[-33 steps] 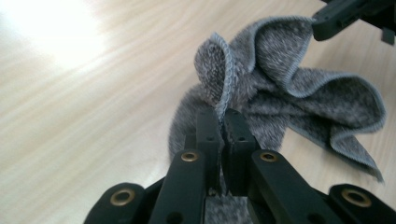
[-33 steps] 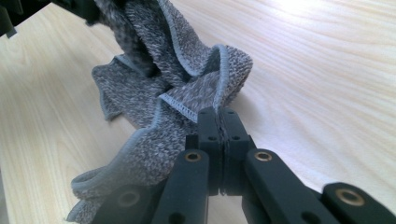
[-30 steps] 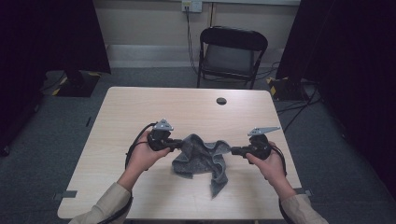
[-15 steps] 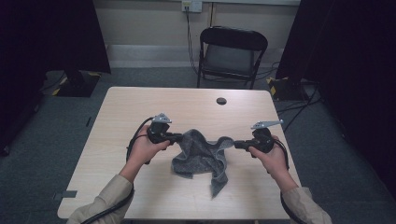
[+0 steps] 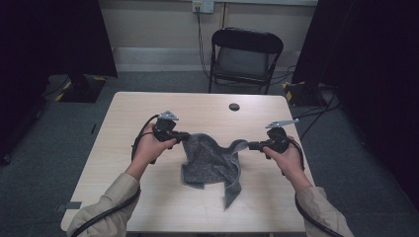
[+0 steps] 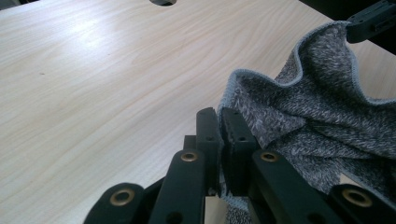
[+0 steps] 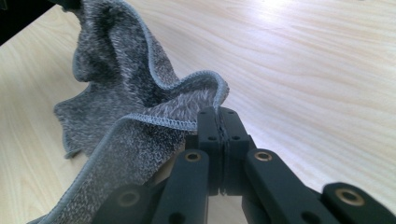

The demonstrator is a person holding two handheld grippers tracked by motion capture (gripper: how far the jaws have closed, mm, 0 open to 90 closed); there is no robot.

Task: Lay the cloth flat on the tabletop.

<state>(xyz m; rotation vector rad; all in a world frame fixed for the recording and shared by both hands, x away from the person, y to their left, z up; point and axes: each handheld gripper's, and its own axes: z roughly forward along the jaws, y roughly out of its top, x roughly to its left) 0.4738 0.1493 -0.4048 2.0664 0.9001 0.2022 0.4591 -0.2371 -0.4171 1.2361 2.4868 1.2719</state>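
Grey terry towel (image 5: 212, 160) is being held above the desk (image 5: 123, 148), clamped at opposite edges by left claw (image 5: 184, 136) and right claw (image 5: 251, 145), apparently for spreading.

One grey towel (image 5: 212, 163) hangs between two tools, the left tool (image 5: 184, 136) and the right tool (image 5: 249, 145). One wooden desk (image 5: 123, 148), one black folding chair (image 5: 245, 55), one small dark disc (image 5: 234, 106).

Grey fuzzy cloth (image 5: 212, 163), rumpled, sagging onto table
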